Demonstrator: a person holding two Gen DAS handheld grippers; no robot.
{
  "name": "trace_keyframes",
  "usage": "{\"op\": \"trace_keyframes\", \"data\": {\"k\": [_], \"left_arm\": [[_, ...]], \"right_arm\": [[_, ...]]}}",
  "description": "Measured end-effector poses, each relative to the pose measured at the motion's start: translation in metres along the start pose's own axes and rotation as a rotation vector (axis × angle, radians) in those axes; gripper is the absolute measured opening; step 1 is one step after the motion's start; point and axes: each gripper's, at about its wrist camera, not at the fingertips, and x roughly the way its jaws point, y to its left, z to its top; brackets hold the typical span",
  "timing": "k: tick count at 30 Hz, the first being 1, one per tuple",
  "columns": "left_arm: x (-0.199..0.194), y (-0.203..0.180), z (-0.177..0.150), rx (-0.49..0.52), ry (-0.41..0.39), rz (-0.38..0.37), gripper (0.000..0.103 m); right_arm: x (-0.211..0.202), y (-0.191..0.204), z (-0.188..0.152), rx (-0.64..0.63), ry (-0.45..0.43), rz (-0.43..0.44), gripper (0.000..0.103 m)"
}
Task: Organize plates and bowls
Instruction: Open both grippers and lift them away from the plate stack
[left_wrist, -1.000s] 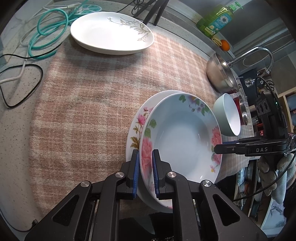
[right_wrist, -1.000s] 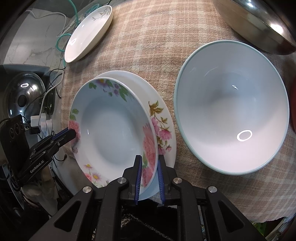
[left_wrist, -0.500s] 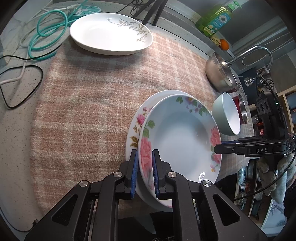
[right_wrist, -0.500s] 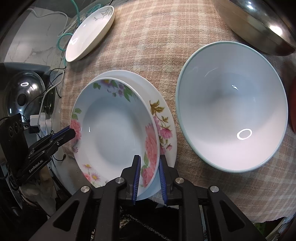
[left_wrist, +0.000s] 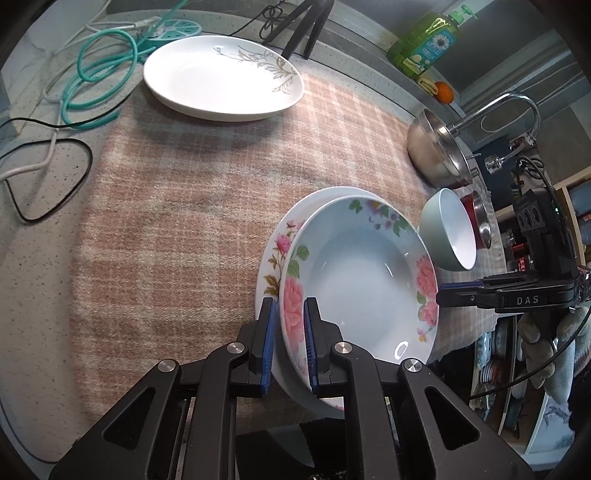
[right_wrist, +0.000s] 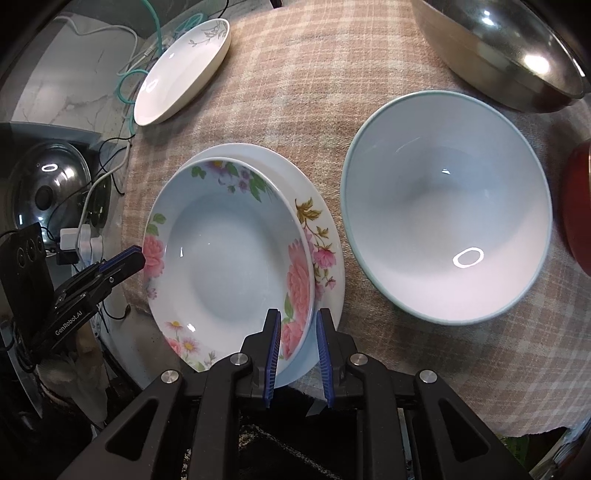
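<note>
1. Landmark = flat floral plate (right_wrist: 325, 236) on the plaid cloth (left_wrist: 177, 206). The rose-rimmed deep plate (right_wrist: 229, 258) sits on top of it, nested off-centre and overhanging its near edge.
2. L gripper (left_wrist: 289, 343) is clenched on the deep plate's rim, pads on both sides.
3. R gripper (right_wrist: 297, 354) straddles the opposite rim; a slim gap shows at one pad, so it looks a loose hold, not a hard pinch.
4. Step, I'd say: two-handed stacking, deep plate just seated on the landmark.
5. Next calls for both jaws to let go, then back off w/o dragging the plate.
6. Teal-edged bowl (right_wrist: 447, 206) stands just right of the landmark; white leaf-print plate (left_wrist: 221, 77) sits well beyond it, both unsorted.
</note>
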Motion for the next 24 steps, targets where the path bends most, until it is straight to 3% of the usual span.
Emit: {"op": "trace_keyframes", "data": {"k": [12,24], "left_arm": [[-0.030,0.011,0.006,-0.025,-0.074,0.013,0.013],[-0.062,0.023,0.021,-0.069,-0.180,0.011,0.013]], "right_arm": [[-0.043,0.018,-0.011,-0.063,-0.140,-0.028,0.022],[-0.096,0.041,-0.004,-0.062,-0.336,0.034,0.023]]}}
